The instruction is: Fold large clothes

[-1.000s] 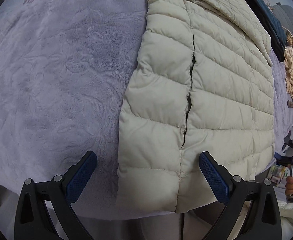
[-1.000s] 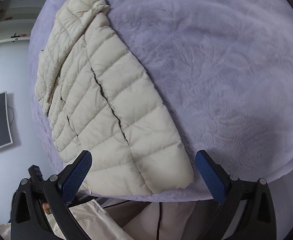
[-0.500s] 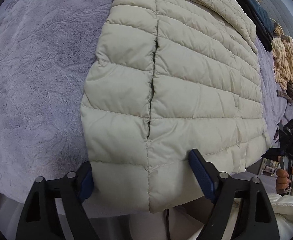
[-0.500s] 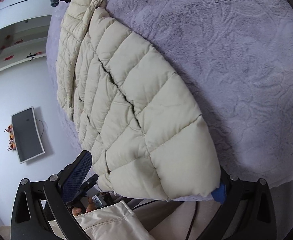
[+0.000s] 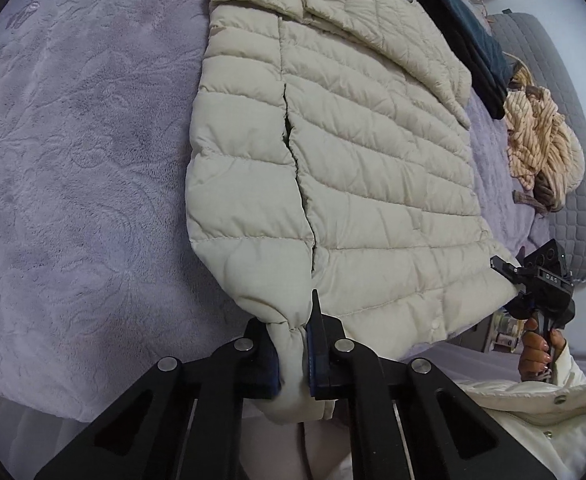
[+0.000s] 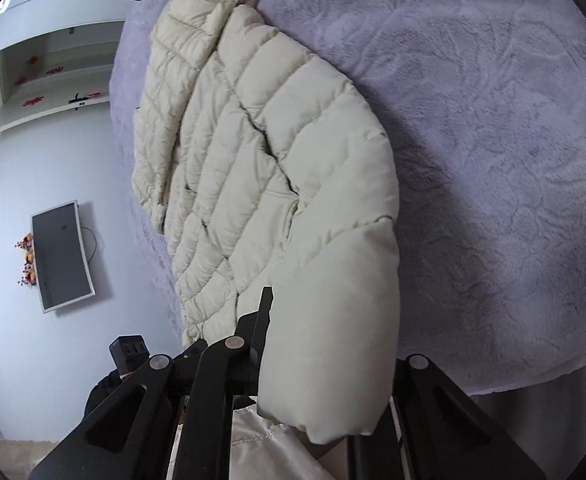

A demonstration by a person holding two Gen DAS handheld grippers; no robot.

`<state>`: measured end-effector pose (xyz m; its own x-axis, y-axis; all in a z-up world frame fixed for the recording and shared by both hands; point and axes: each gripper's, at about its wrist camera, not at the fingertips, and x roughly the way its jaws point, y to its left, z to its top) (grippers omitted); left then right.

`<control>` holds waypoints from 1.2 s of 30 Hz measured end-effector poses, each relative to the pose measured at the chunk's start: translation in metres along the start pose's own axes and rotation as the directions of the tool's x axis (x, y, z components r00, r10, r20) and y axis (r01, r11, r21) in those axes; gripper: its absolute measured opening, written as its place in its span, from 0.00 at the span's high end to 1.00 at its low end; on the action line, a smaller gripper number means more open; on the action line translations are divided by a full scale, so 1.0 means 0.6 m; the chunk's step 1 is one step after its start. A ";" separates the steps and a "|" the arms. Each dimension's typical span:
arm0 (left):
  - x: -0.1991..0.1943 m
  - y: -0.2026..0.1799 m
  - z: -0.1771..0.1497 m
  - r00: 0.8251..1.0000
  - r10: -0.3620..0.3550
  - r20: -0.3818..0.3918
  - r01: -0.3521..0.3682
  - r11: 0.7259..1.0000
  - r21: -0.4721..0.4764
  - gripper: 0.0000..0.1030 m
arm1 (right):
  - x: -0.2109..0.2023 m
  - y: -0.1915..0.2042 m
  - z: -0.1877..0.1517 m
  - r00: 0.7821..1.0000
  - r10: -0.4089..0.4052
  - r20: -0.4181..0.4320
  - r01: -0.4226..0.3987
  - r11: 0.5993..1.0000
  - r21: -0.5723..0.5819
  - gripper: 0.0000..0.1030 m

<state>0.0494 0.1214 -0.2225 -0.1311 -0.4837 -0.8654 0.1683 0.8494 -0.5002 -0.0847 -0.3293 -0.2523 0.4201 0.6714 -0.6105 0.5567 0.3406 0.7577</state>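
A cream quilted down jacket (image 5: 373, 180) (image 6: 253, 160) lies flat on a lavender fleece bedspread (image 5: 73, 160) (image 6: 493, 120), its hem toward me. My left gripper (image 5: 293, 340) is at the hem's left corner, its jaws closing, with the blue pads pinching a bunched fold of the hem. My right gripper (image 6: 329, 340) is at the opposite hem corner, jaws closing on a puffy fold. One finger (image 6: 267, 312) presses the fold's side and the other is hidden under the fabric. The left wrist view shows the right gripper (image 5: 505, 270) at the jacket's edge.
A dark folded garment (image 5: 465, 48) and a striped cream garment (image 5: 541, 140) lie beyond the jacket, beside a grey quilted pad (image 5: 573, 160). A person's hand (image 5: 533, 352) and white sleeve (image 5: 553, 400) are at the right. A wall screen (image 6: 61, 256) hangs past the bed's edge.
Both grippers stood open over the hem, then moved onto its two corners and closed on them. The hem corners now bunch and rise slightly off the bedspread.
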 end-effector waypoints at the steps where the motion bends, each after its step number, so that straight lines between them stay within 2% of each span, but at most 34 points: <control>1: -0.011 -0.003 0.003 1.000 -0.018 0.010 0.018 1.000 0.001 0.90 | -0.005 0.011 0.002 1.000 0.018 0.001 -0.018 1.000 -0.020 0.87; 5: -0.060 -0.015 0.025 0.994 -0.079 0.069 0.078 0.997 0.010 0.90 | -0.028 0.068 0.016 0.997 0.070 0.013 -0.068 0.992 -0.105 0.87; 8: -0.104 -0.019 0.050 0.984 -0.120 0.134 0.119 0.993 0.016 0.90 | -0.047 0.116 0.034 0.994 0.109 0.032 -0.102 0.981 -0.167 0.87; 11: -0.145 -0.023 0.085 0.964 -0.159 0.212 0.159 0.987 0.017 0.90 | -0.065 0.165 0.054 0.988 0.141 0.058 -0.124 0.966 -0.225 0.87; 15: -0.189 -0.031 0.145 0.930 -0.193 0.314 0.196 0.980 0.022 0.90 | -0.072 0.230 0.092 0.981 0.174 0.081 -0.143 0.945 -0.295 0.87; 19: -0.206 -0.048 0.216 0.903 -0.190 0.386 0.195 0.980 0.027 0.90 | -0.076 0.288 0.144 0.977 0.194 0.094 -0.149 0.924 -0.352 0.87; 26: -0.194 -0.052 0.335 0.891 -0.139 0.432 0.136 0.990 0.038 0.90 | -0.052 0.353 0.250 0.978 0.169 0.120 -0.110 0.913 -0.394 0.87; 30: -0.164 -0.048 0.390 0.896 -0.101 0.432 0.099 0.995 0.029 0.90 | -0.018 0.357 0.318 0.978 0.159 0.133 -0.103 0.929 -0.355 0.87; 36: -0.094 -0.025 0.460 0.908 -0.011 0.420 0.007 1.000 0.013 0.90 | 0.051 0.328 0.411 0.983 0.125 0.131 -0.083 0.955 -0.285 0.87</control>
<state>0.3241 0.0777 -0.1743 0.2891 -0.5372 -0.7924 0.1797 0.8434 -0.5063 0.2144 -0.4039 -0.1790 0.5766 0.6167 -0.5359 0.2921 0.4570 0.8401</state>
